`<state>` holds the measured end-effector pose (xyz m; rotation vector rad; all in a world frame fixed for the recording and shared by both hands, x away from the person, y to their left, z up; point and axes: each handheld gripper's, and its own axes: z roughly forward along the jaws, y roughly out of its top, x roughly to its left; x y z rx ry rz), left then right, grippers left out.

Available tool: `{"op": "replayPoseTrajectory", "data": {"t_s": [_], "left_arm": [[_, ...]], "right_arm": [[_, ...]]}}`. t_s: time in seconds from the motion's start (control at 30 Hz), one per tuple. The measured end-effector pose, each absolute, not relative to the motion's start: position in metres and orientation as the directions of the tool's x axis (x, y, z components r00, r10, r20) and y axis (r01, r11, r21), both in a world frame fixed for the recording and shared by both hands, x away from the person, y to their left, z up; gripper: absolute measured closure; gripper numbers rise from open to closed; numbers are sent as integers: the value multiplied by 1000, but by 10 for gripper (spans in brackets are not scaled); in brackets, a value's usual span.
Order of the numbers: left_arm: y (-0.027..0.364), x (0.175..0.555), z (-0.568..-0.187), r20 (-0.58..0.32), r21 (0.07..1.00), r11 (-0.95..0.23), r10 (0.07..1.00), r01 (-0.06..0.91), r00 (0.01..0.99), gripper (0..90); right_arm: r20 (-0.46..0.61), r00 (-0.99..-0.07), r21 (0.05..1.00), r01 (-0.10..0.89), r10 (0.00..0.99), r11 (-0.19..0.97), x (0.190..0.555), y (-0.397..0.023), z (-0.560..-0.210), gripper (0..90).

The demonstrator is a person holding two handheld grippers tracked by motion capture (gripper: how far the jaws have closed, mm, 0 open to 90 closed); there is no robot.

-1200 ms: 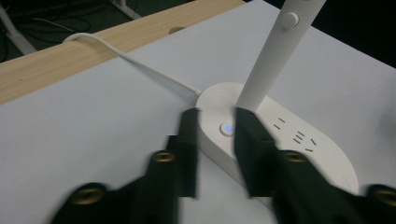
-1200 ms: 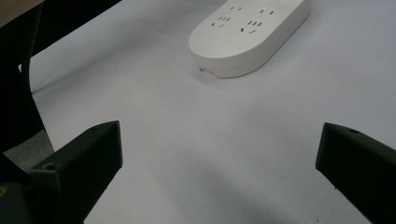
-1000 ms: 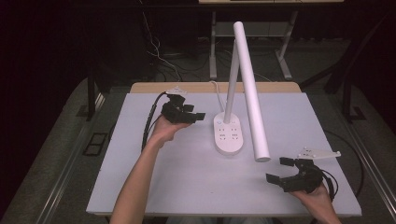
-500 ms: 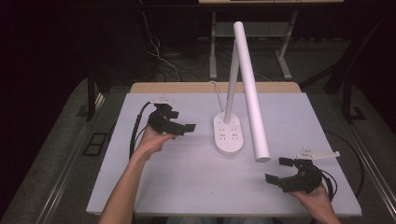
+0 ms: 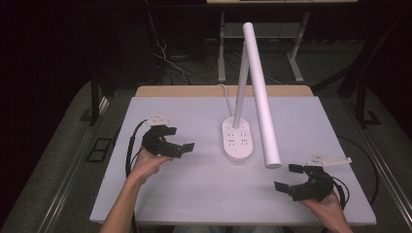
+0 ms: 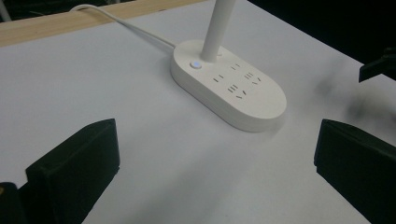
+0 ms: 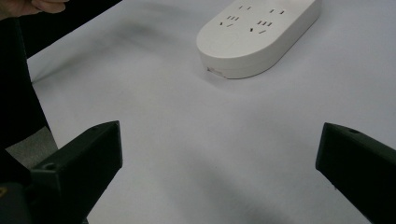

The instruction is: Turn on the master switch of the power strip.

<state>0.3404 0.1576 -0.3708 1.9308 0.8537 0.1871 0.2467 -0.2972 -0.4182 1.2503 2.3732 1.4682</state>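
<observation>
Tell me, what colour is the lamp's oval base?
The lamp base is white, clearest in the left gripper view.

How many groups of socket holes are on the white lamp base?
4. On the lamp base, the groups sit in two pairs on its flat top, between the upright stem and the rounded end; the lit button sits beside the stem.

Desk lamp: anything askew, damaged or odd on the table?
Nothing stands out. The lamp sits flat on the white table, post upright, head angled down over the table, cord running off the back edge. A small light glows on its base. No spills or damage visible.
</observation>
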Motion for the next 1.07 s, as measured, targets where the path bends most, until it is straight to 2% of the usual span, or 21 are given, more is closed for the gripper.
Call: {"op": "replayPoseTrajectory", "data": {"t_s": [0.77, 1.07], "left_arm": [[179, 286, -409, -255, 851, -198, 654, 487, 712, 5], [177, 273, -419, -254, 849, -212, 639, 484, 726, 6]], "right_arm": [[326, -670, 770, 598, 667, 224, 247, -288, -421, 1], [328, -669, 764, 603, 667, 228, 246, -288, -422, 1]]}}
